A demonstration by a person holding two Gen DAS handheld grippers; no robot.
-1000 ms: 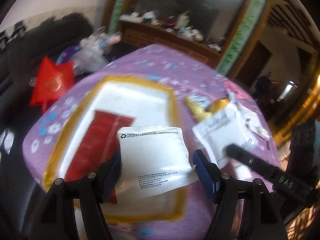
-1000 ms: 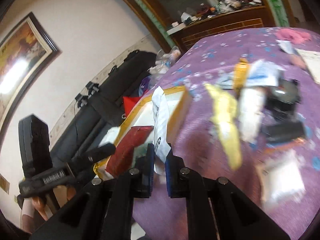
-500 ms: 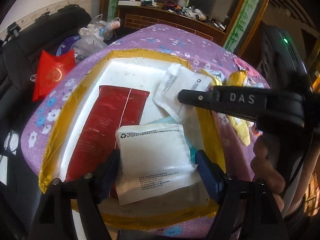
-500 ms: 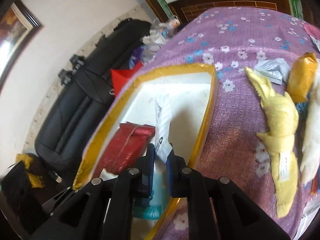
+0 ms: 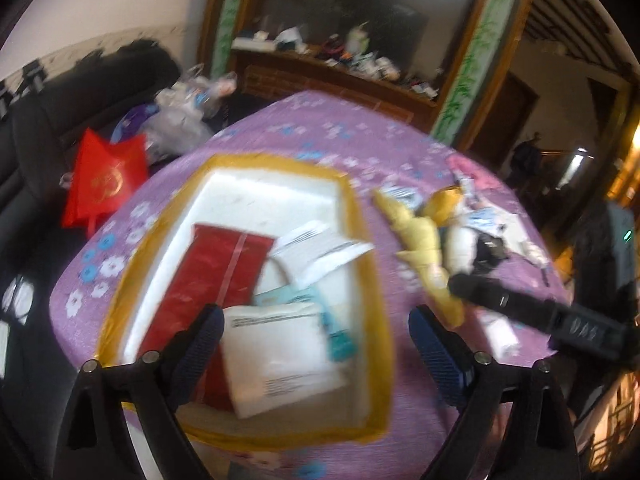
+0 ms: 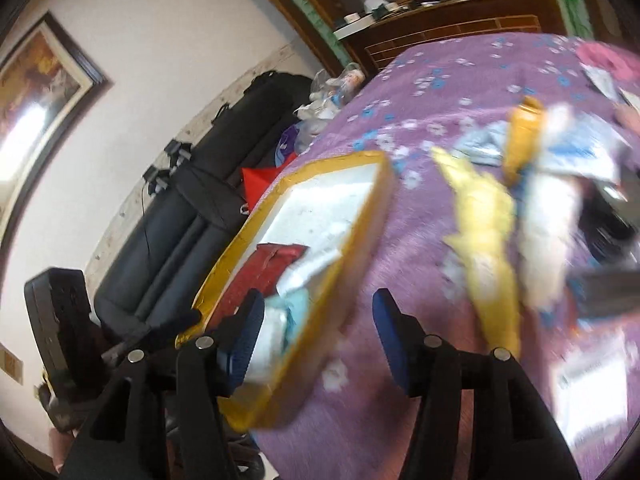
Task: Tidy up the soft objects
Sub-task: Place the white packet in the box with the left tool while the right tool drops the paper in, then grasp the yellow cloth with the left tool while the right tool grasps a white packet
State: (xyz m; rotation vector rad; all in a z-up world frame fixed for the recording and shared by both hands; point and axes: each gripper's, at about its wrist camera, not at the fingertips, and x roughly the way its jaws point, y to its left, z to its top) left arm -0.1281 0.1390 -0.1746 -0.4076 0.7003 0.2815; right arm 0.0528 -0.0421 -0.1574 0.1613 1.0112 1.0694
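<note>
While both grippers gape wide, neither holds anything. Left gripper (image 5: pixel 316 340) frames white pouch (image 5: pixel 280 356) lower centre in tray (image 5: pixel 372 264). Right gripper (image 6: pixel 318 328) straddles tray rim.

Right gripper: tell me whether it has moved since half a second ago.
Yes. The right gripper has opened, released its white packet into the yellow-rimmed tray, and swung right: it now straddles the tray's right rim, over purple tablecloth.

right claw (image 6: pixel 318 334) opened, white pouch (image 5: pixel 316 254) dropped into tray (image 5: pixel 362 216)
</note>
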